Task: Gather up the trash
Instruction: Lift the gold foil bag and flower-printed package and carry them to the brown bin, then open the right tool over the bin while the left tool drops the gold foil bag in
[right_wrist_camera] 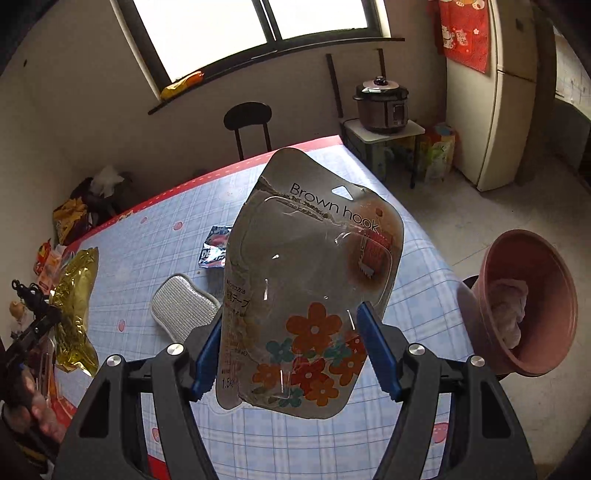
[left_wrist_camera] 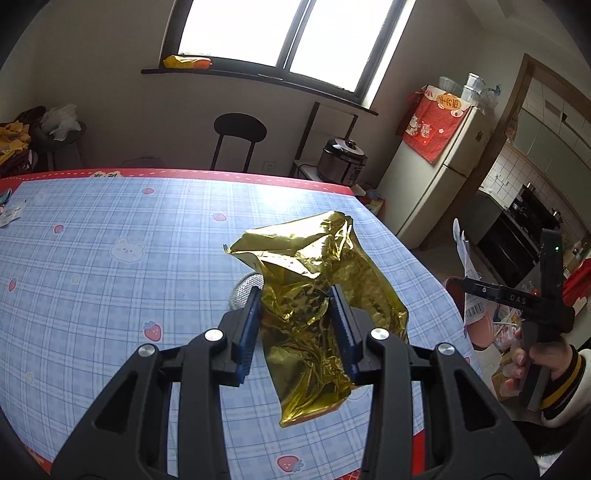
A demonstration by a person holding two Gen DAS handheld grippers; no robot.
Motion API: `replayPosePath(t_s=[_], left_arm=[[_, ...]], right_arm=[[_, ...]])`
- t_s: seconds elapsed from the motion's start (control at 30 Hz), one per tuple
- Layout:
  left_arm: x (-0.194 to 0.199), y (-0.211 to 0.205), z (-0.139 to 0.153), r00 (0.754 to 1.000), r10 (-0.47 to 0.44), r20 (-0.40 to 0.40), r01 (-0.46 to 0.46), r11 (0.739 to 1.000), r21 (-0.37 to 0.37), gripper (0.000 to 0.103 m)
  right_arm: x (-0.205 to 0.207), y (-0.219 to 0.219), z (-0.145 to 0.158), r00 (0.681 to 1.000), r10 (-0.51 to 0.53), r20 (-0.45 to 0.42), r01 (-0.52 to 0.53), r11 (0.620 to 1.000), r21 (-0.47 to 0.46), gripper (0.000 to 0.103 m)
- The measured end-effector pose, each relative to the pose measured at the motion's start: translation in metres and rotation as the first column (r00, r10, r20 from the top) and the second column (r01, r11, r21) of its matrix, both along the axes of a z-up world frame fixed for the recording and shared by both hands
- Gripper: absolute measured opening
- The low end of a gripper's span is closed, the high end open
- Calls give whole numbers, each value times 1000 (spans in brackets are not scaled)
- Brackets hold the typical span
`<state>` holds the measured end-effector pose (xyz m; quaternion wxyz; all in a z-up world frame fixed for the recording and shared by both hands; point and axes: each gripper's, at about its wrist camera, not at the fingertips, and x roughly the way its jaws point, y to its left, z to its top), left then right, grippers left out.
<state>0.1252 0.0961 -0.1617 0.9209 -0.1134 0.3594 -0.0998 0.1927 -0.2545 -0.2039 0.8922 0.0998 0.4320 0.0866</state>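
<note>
1. Crumpled gold foil wrapper (left_wrist_camera: 314, 295) is clamped between the left gripper's (left_wrist_camera: 297, 325) blue pads, lifted over the table.
2. "Brown hook" blister pack (right_wrist_camera: 314, 280) is pinched in the right gripper (right_wrist_camera: 291, 350), near a pink bin (right_wrist_camera: 532, 302) beside the table edge.
3. Blue checked tablecloth (left_wrist_camera: 110, 266) carries a grey mesh pad (right_wrist_camera: 183, 310) and a small wrapper (right_wrist_camera: 214, 251).
4. Window (left_wrist_camera: 280, 33), chair (left_wrist_camera: 239, 129), rice cooker (right_wrist_camera: 382, 105) and fridge (left_wrist_camera: 439, 166) stand beyond.

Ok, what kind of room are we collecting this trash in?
Most likely a home dining area next to a kitchen: a table under a checked strawberry cloth, a fridge by the doorway, and a pressure cooker on a small stand below the window.
</note>
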Motion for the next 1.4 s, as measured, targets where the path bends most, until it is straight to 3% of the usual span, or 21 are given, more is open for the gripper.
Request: replayPosePath(t_s=[0.37,0.67,1.03,1.4], left_arm=[[22,-97,35,992,-116,48,116,993,11,40],[31,-161,40,986,-158,42,156,987,43,40],[41,-205,40,980,-197,32,194,978,82,40],[52,-240,37,964,-264,29,261,961,88,40]], right_arm=[[-22,-163,-1,971,-238,34,239,971,-17,68],[-17,-265,-19,940,-341,27,342,938,-50,68],[8,-305,-35,931,-364,11,364,930,-51,75],[-2,-315,-28,926,-375,31,377,925,-48,88]])
